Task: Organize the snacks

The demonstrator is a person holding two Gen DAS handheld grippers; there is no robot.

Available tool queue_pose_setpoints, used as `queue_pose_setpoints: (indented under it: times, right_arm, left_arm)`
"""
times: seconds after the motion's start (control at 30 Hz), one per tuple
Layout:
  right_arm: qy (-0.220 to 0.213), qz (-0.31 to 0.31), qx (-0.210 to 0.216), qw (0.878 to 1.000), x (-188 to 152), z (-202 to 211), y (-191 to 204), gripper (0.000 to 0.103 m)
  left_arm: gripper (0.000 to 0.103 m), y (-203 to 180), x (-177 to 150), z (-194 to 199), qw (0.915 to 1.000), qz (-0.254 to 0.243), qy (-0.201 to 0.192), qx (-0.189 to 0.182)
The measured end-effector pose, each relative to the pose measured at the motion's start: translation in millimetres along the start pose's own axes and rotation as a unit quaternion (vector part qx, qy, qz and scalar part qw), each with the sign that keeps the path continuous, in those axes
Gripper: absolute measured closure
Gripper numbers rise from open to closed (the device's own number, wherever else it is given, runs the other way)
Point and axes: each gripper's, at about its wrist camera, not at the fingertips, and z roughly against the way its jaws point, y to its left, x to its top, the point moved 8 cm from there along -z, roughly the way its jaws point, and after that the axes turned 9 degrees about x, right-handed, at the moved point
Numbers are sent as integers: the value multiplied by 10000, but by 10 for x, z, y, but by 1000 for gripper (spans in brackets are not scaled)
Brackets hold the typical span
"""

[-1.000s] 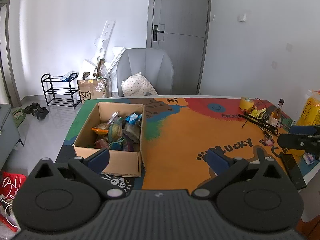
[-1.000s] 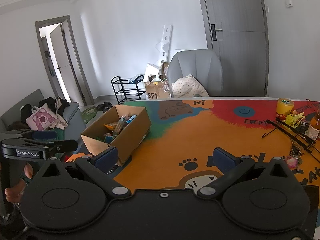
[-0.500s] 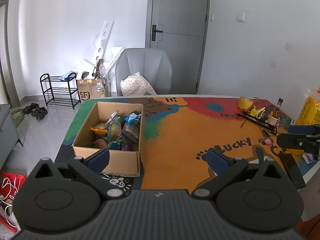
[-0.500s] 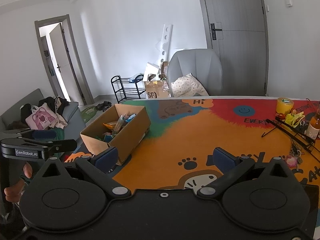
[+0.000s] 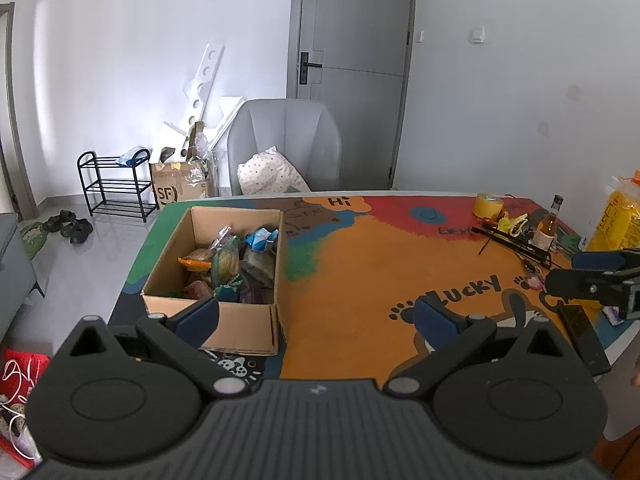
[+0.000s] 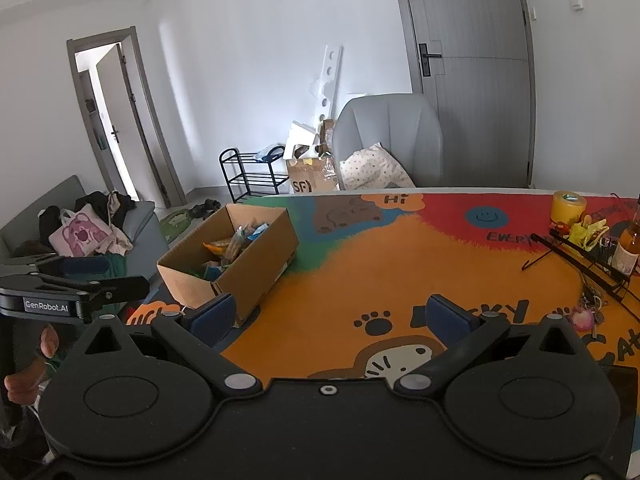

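Note:
An open cardboard box point(image 5: 244, 326) stands at the left end of the colourful table mat point(image 5: 380, 272). It holds several snack packets point(image 5: 232, 264). The box also shows in the right wrist view point(image 6: 256, 268), with snacks point(image 6: 232, 244) inside. My left gripper point(image 5: 316, 316) is open and empty, held above the table's front edge just right of the box. My right gripper point(image 6: 334, 316) is open and empty, above the mat's middle front. Each gripper shows in the other's view: the right one point(image 5: 592, 280) at the far right, the left one point(image 6: 68, 284) at the far left.
At the table's right end are a yellow tape roll point(image 6: 568, 208), a small bottle point(image 5: 550, 224), a black wire rack point(image 6: 588, 264), keys point(image 6: 588, 312) and a yellow bag point(image 5: 618, 216). A black phone point(image 5: 582, 336) lies at the front right. A grey chair point(image 5: 284, 144) stands behind.
Both grippers have pulled back and risen slightly from the table. The box and snacks have not moved. Both stay open.

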Motion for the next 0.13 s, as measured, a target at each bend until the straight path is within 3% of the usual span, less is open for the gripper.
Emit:
queue_pose_setpoints:
  times: [0.13]
  right_arm:
    - [-9,7,2,10000,0,4,2,0]
  left_arm:
    - [0,-2,1,-4,10000,-18,5,-1]
